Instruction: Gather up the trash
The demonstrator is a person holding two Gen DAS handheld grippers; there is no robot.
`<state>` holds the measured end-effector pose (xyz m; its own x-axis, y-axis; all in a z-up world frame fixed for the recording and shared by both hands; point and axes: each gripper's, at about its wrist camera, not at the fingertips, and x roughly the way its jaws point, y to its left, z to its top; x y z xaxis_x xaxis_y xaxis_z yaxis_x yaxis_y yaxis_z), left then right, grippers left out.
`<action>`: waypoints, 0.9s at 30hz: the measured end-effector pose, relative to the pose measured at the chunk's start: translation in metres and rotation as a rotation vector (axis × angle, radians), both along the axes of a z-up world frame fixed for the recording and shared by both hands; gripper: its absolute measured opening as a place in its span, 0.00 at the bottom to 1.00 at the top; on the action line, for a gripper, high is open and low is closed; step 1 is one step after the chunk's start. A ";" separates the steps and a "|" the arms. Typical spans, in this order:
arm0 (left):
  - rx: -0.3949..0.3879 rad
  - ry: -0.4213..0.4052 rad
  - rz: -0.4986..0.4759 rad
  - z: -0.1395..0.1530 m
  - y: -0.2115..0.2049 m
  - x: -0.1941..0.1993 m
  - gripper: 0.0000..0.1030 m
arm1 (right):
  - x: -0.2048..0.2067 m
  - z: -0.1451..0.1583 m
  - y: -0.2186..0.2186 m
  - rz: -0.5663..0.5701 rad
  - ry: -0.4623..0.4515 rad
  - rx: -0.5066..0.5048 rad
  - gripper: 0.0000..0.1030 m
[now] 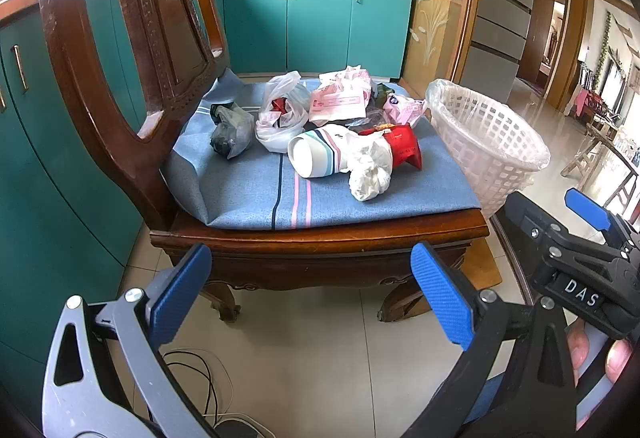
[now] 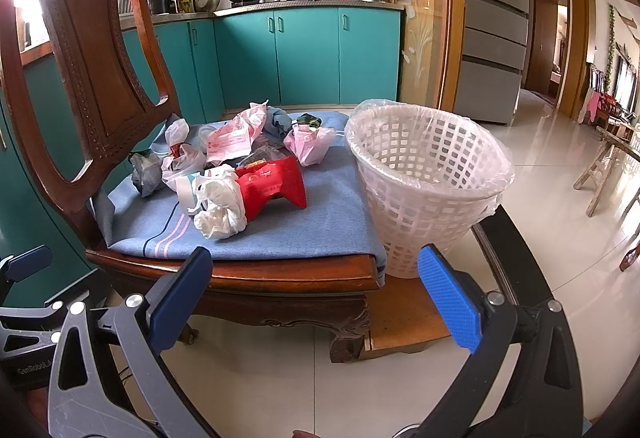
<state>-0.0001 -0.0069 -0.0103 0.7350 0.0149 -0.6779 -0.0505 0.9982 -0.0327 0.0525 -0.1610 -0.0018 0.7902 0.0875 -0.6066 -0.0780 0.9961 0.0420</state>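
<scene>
1. while both tools hang low in front of the wooden chair (image 1: pixel 120 86), the left gripper (image 1: pixel 312 294) has its blue pads wide apart with nothing between them.
2. the right gripper (image 2: pixel 316 298) is spread wide too and holds nothing.
3. trash sits in a heap on the blue cushion (image 1: pixel 248 194) of the chair seat.
4. a white crumpled bag (image 2: pixel 220 210) lies at the front of the heap, touching a red packet (image 2: pixel 276 186).
5. a striped paper cup (image 1: pixel 316 154) lies on its side, its mouth facing the front of the seat.
6. behind them are a pink and white wrapper (image 1: pixel 340 98), a grey bag (image 1: pixel 230 132) and other bags, maybe more, hard to tell apart.
7. a white basket (image 2: pixel 424 174) with a clear liner stands just beside the chair, on the right.
</scene>
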 end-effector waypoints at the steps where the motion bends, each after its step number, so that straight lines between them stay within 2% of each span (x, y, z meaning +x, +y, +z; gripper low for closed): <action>1: 0.000 -0.001 0.001 0.000 0.000 0.000 0.97 | 0.000 0.000 0.000 0.000 0.000 0.001 0.97; 14: 0.003 0.006 -0.022 0.000 -0.001 0.002 0.97 | 0.001 0.003 0.005 0.035 -0.001 0.013 0.97; 17: 0.022 0.047 -0.027 -0.004 -0.003 0.006 0.97 | 0.001 0.003 0.006 0.059 0.000 0.019 0.97; 21: -0.060 0.091 -0.051 -0.007 0.007 0.008 0.97 | 0.002 0.002 0.007 0.081 0.005 0.028 0.97; 25: -0.079 0.034 -0.035 -0.008 0.012 0.004 0.97 | 0.000 0.003 0.002 0.088 0.002 0.073 0.97; 27: -0.124 0.018 -0.027 -0.010 0.017 0.002 0.97 | 0.001 0.003 -0.001 0.092 0.002 0.095 0.97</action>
